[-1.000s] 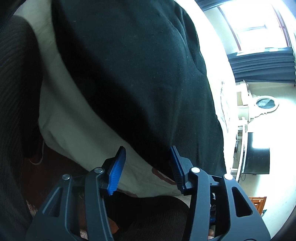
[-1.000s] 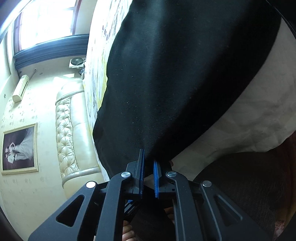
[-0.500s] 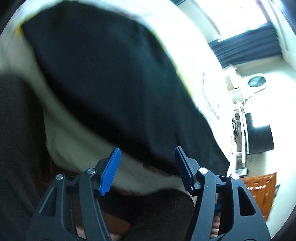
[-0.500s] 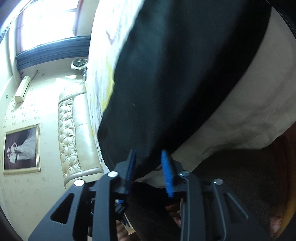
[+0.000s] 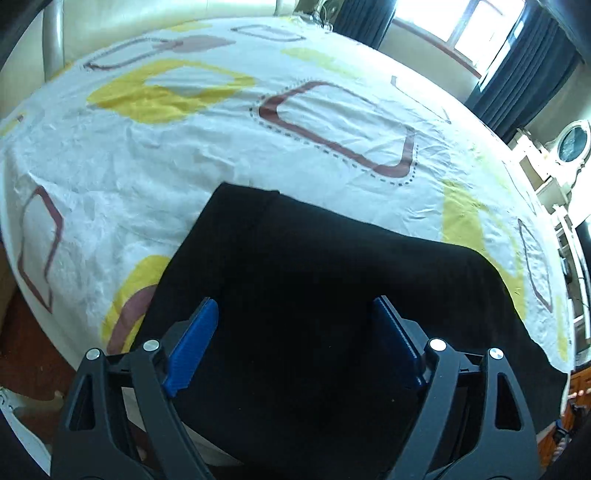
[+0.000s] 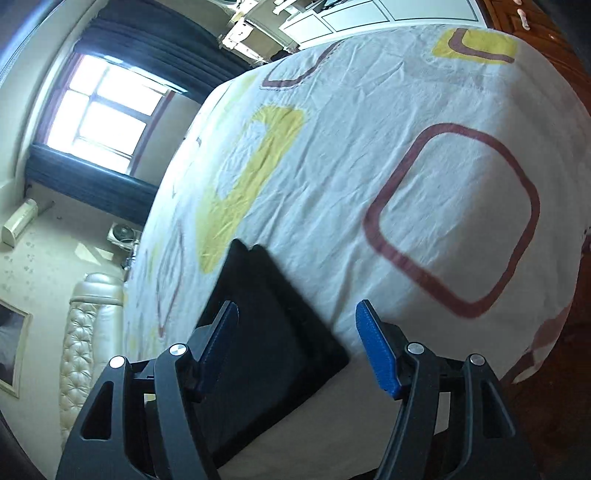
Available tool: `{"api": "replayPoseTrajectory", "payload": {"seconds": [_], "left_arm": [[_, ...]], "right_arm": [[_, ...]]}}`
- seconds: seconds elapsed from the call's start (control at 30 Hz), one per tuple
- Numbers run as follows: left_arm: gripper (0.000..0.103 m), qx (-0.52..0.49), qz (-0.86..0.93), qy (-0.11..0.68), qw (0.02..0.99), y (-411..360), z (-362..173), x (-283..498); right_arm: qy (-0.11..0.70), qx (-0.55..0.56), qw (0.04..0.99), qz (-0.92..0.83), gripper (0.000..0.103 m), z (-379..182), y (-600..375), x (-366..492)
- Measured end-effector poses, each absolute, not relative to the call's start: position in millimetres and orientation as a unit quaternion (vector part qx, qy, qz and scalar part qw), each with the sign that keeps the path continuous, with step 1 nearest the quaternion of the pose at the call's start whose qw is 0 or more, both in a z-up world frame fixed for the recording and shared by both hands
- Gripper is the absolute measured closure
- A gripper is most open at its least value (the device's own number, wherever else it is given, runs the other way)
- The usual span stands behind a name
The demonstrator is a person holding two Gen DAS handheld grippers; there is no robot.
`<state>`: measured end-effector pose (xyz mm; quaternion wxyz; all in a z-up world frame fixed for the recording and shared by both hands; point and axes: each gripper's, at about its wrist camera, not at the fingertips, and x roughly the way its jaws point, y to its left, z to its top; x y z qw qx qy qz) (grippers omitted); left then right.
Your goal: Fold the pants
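Patterned bed sheet [image 5: 332, 122] fills both frames, black pants [image 5: 314, 295] folded at lower centre, left claw [image 5: 295, 332] and right claw [image 6: 295, 339] just opening, empty; release seems done, next likely smoothing.

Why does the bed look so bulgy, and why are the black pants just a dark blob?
Left wrist view: the fisheye lens curves the bed sheet; the window glares white, leaving the black pants featureless. Right wrist view: same curving, slightly blurred, window overexposed.
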<state>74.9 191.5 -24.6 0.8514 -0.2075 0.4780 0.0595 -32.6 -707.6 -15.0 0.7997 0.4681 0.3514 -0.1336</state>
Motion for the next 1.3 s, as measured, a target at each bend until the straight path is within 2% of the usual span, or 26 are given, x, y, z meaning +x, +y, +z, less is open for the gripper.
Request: {"api": "replayPoseTrajectory", "payload": {"seconds": [0.13,0.2,0.27,0.33,0.37,0.57,0.63,0.77,1.0,1.13,1.3], "left_arm": [[0.010,-0.253,0.041,0.459,0.851,202.3,-29.4,65.3],[0.007,-0.248,0.039,0.463,0.850,196.7,-31.9,65.1],[0.003,-0.250,0.038,0.462,0.850,194.6,-32.6,68.9],[0.002,-0.252,0.042,0.463,0.849,195.7,-36.6,71.1],[0.002,-0.252,0.045,0.463,0.849,192.9,-37.2,73.1],[0.002,-0.264,0.046,0.455,0.849,196.3,-37.1,72.1],[0.002,-0.265,0.045,0.456,0.848,197.0,-37.3,72.4],[0.002,-0.259,0.046,0.460,0.848,195.6,-37.0,72.9],[0.002,-0.257,0.047,0.460,0.848,195.0,-37.2,72.5],[0.002,-0.254,0.049,0.462,0.848,194.2,-38.0,73.4],[0.002,-0.253,0.051,0.463,0.848,194.4,-38.4,73.5]], "right_arm": [[0.365,0.486,0.790,-0.084,0.036,-30.2,-710.8,-21.1],[0.371,0.513,0.774,-0.029,0.042,-36.7,-705.2,-16.7],[0.390,0.490,0.779,-0.026,0.046,-37.8,-696.6,-11.4],[0.390,0.506,0.769,-0.017,0.073,-41.3,-693.9,-7.0],[0.392,0.518,0.760,-0.010,0.076,-43.6,-691.5,-4.8],[0.398,0.441,0.798,-0.103,0.080,-20.7,-682.5,-5.2],[0.395,0.477,0.778,-0.110,0.082,-38.5,-687.2,-12.4],[0.371,0.497,0.778,-0.103,0.082,-20.5,-679.8,-14.3],[0.302,0.503,0.809,-0.033,0.085,61.3,-640.3,-4.8],[0.298,0.461,0.836,0.016,0.085,111.6,-600.5,5.5],[0.310,0.417,0.850,0.086,0.085,146.5,-532.6,27.6]]}}
